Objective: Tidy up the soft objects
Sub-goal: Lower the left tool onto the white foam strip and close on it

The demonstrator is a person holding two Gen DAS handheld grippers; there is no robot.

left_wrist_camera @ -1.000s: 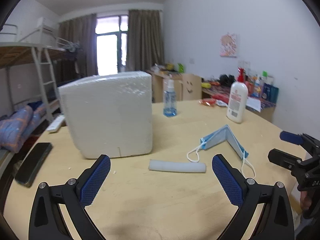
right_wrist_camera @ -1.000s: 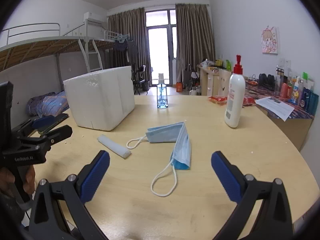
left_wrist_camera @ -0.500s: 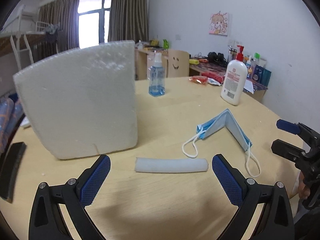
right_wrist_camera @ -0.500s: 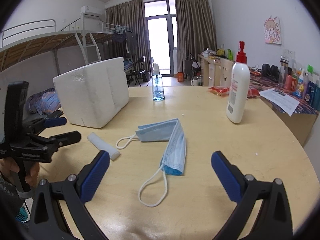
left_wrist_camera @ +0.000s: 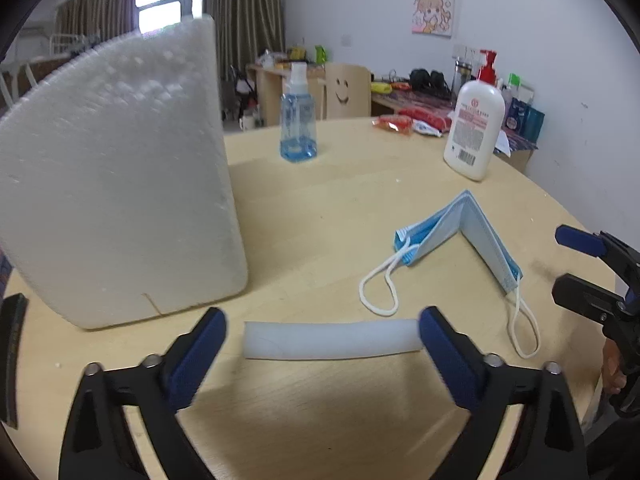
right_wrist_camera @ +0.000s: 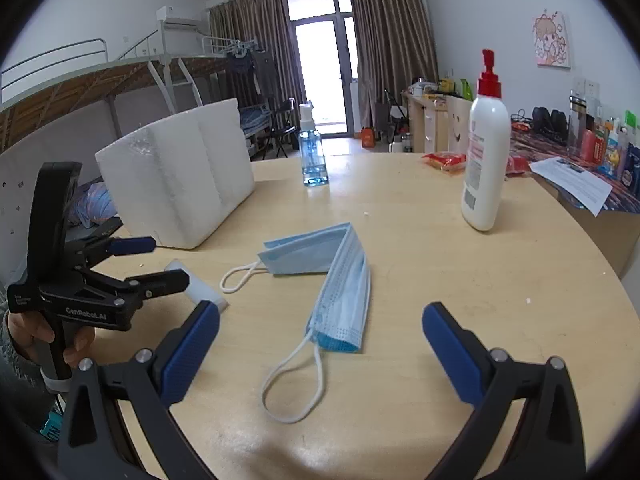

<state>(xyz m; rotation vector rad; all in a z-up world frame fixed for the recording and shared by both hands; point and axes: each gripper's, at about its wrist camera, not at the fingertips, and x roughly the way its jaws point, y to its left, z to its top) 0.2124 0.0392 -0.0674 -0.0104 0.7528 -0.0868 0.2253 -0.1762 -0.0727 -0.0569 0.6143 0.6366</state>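
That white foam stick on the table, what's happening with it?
A person holds a gripper in each hand. The left gripper is lowered around the white foam stick, which lies flat between its blue pads; its jaws have just been closing in, though one end still shows a gap. The right gripper hangs open over the folded blue face mask. Nothing is lifted yet.

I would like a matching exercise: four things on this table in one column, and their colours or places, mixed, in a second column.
1. foam box
2. face mask
3. lotion bottle
4. foam strip

a. folded, light blue
b. red pump on top
c. lies between the left gripper's jaws
d. large, white, on the left of the table

Pairs: 1-d, 2-a, 3-b, 4-c
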